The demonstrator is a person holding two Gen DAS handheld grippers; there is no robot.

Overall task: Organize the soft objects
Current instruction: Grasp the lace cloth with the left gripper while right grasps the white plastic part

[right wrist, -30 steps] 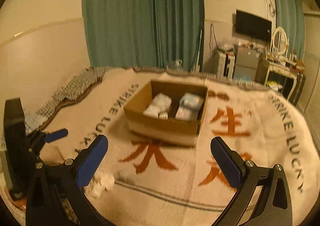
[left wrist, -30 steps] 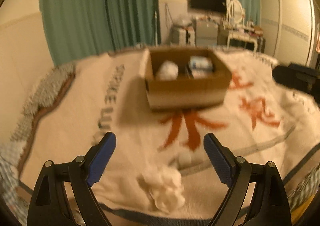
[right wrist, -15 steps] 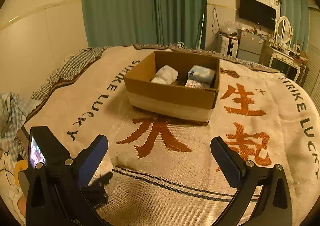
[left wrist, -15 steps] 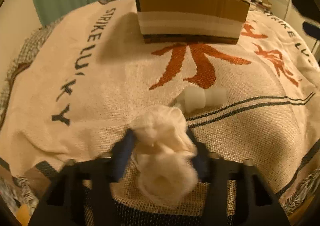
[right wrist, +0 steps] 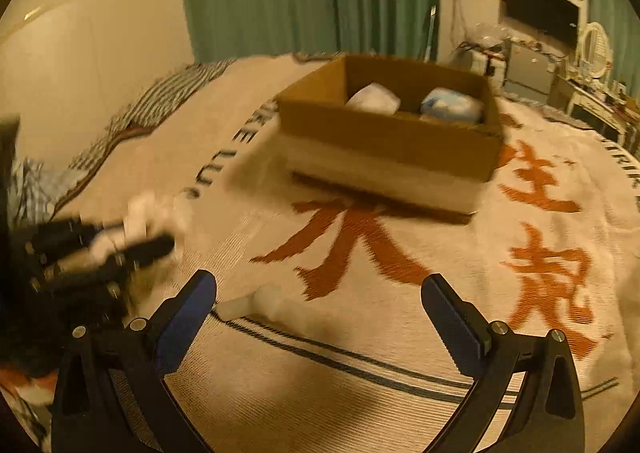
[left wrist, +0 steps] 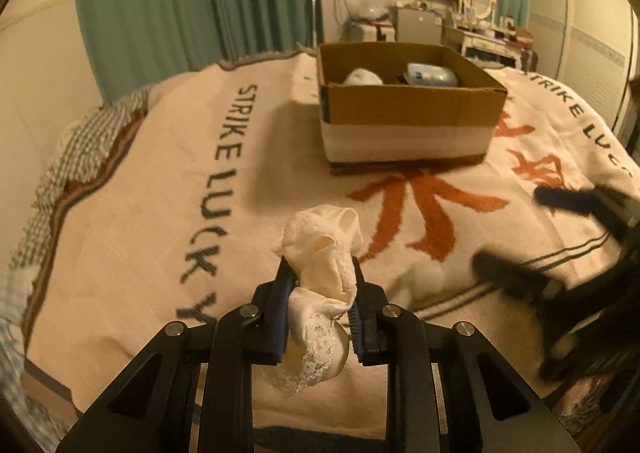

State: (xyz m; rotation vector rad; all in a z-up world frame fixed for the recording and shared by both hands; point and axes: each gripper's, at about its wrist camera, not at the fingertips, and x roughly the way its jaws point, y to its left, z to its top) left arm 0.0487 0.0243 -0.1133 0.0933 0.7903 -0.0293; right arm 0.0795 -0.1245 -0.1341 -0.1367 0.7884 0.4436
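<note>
inside cardboard box (left wrist: 408,109): white bundle (left wrist: 362,77), blue pack (left wrist: 432,73)

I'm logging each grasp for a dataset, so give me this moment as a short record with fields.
surface: printed blanket on a bed
left gripper: shut on white lace cloth, lifted off the blanket
right gripper: open, empty, above the blanket
target: cardboard box, open top, ahead of both grippers
box contents: white bundle; blue-and-white pack
still loose: small white roll on the blanket, near the right gripper's left finger
</note>
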